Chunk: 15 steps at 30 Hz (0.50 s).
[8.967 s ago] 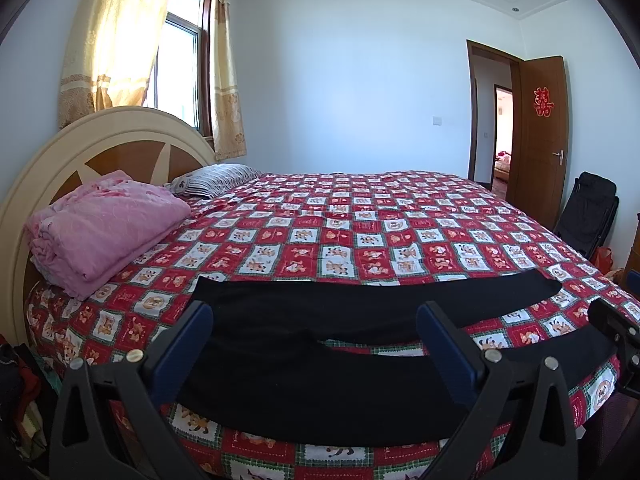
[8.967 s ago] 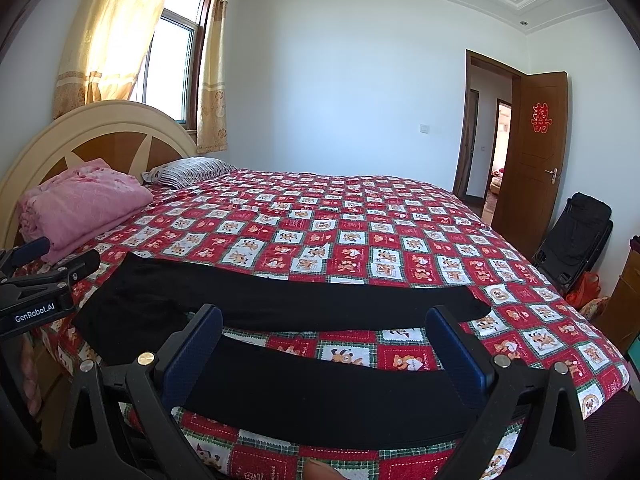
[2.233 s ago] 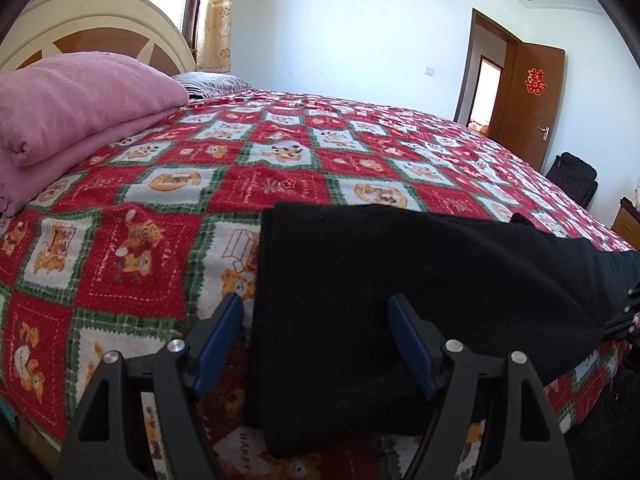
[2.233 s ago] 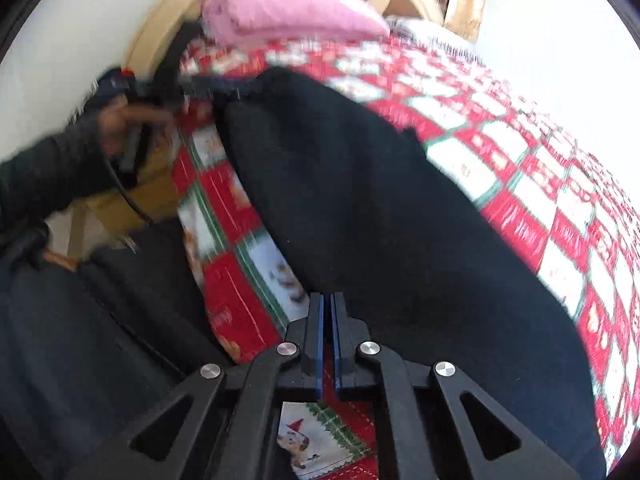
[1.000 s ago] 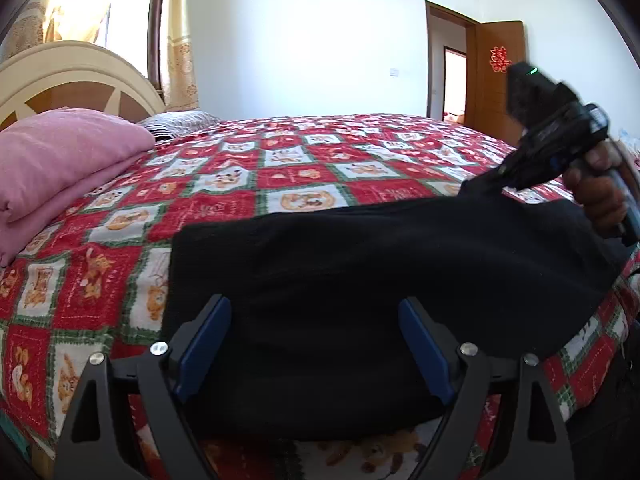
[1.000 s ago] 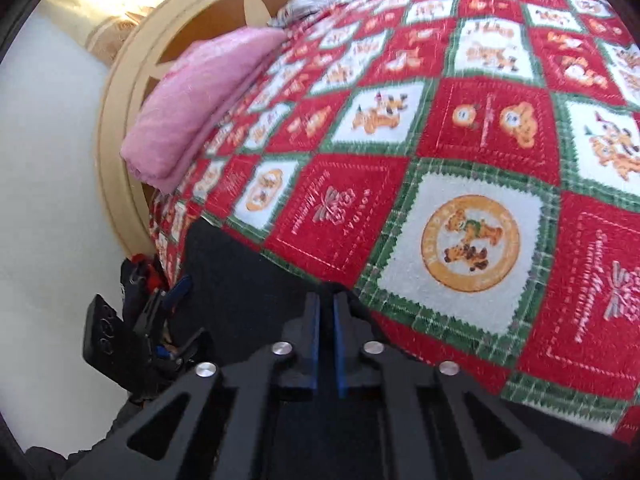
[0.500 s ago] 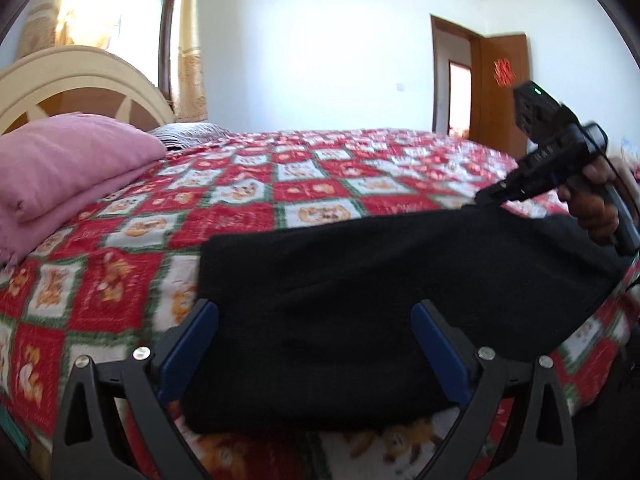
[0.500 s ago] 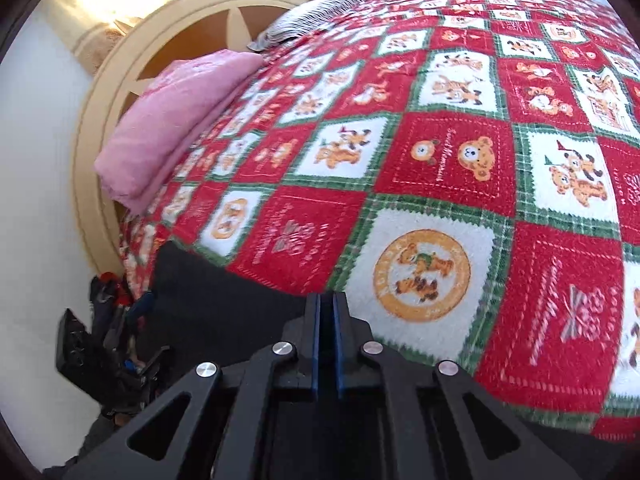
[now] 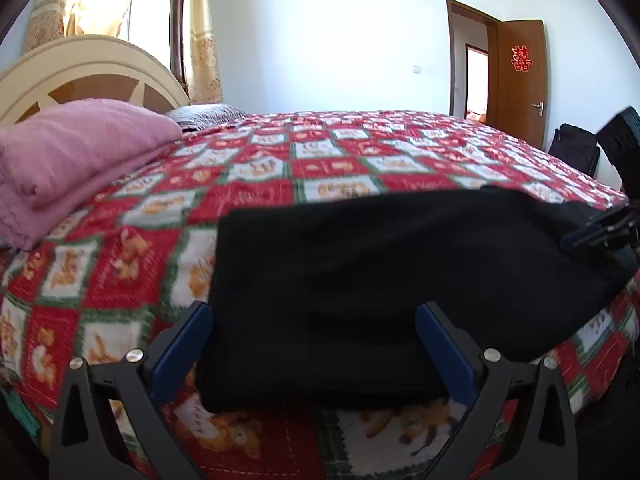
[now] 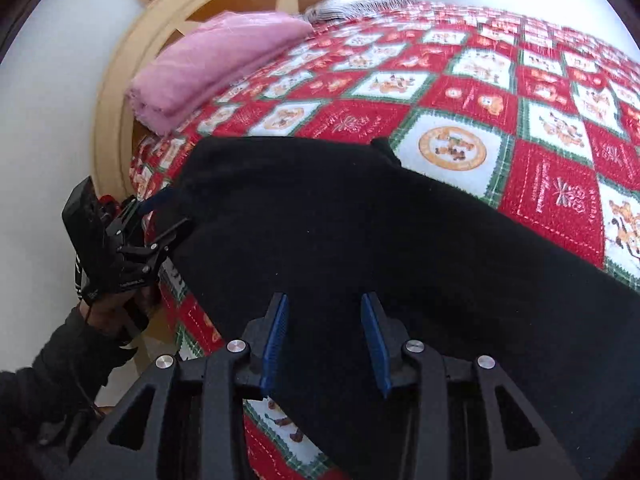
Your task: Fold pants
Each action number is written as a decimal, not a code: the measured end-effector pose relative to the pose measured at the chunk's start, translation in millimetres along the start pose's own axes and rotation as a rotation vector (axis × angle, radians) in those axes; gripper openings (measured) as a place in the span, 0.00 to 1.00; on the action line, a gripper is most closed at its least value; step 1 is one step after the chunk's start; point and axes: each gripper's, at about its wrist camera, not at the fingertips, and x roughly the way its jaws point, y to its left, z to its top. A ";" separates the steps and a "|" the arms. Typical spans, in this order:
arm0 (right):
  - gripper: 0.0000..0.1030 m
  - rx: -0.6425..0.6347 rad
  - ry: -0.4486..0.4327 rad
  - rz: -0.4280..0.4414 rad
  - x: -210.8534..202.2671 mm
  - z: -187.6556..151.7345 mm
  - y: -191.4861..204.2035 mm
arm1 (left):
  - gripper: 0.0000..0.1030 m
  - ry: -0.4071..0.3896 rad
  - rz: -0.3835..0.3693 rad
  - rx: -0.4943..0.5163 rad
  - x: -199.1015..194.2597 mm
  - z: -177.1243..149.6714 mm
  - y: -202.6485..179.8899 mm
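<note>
Pants (image 9: 384,280), black and folded over, lie flat on the red patterned bedspread (image 9: 256,184) near the bed's edge, just ahead of both pairs of fingers I'm running. My left gripper (image 9: 314,340) stands spread to its widest, its jaws opening, the blue fingertips (image 9: 434,328) flanking the fabric's near edge without pinching it. My right gripper (image 10: 325,336) is partway apart, its jaws opening over the cloth and gripping nothing.

You are looking at one pair of black pants (image 9: 400,276), lying at lower centre of the left wrist view. You are seeing one pink blanket (image 9: 76,152) at the left edge, one striped pillow (image 9: 204,114) behind it, one door (image 9: 520,80) at upper right, and you are holding two grippers: the left gripper (image 9: 314,340) and the right gripper (image 10: 324,336).
</note>
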 end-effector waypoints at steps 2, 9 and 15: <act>0.39 0.001 -0.008 0.001 -9.9 -1.3 -1.4 | 1.00 -0.037 -0.017 0.015 -11.4 11.8 -7.4; 0.39 0.094 -0.150 -0.112 -100.3 -28.6 -40.3 | 1.00 -0.075 -0.212 0.115 -28.7 41.8 -64.0; 0.39 0.333 -0.298 -0.341 -225.6 -92.6 -114.9 | 1.00 -0.017 -0.353 0.245 -12.0 39.8 -126.1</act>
